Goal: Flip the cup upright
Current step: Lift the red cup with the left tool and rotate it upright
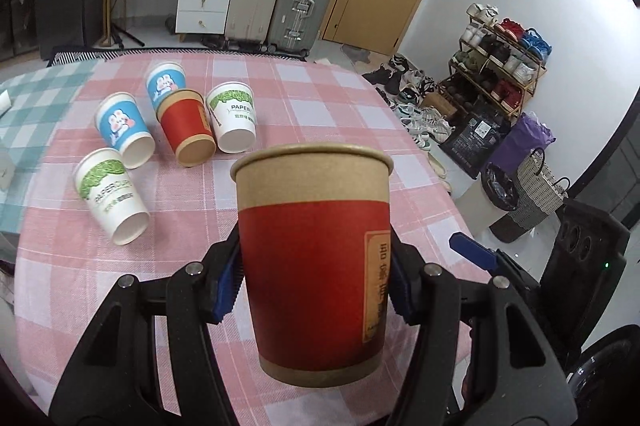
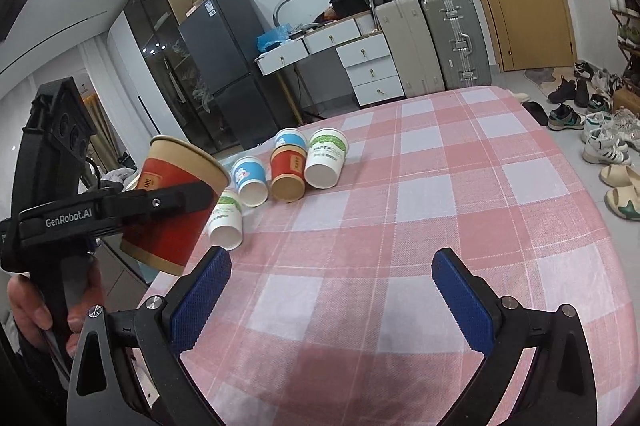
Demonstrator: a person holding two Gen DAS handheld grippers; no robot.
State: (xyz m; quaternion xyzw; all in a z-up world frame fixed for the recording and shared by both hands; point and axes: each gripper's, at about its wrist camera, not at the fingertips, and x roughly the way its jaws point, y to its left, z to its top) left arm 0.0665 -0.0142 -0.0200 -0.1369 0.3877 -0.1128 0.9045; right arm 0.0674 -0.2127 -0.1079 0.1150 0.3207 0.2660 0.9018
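Left wrist view: we've got the left gripper (image 1: 316,278) clamped on the red cup (image 1: 314,258), rim up above the table (image 1: 320,98), its label cut off at 3 o'clock, right gripper (image 2: 331,286) spread wide.

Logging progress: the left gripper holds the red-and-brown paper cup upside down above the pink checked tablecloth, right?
Not quite. In the left wrist view the left gripper holds the red-and-brown paper cup rim up, above the pink checked tablecloth.
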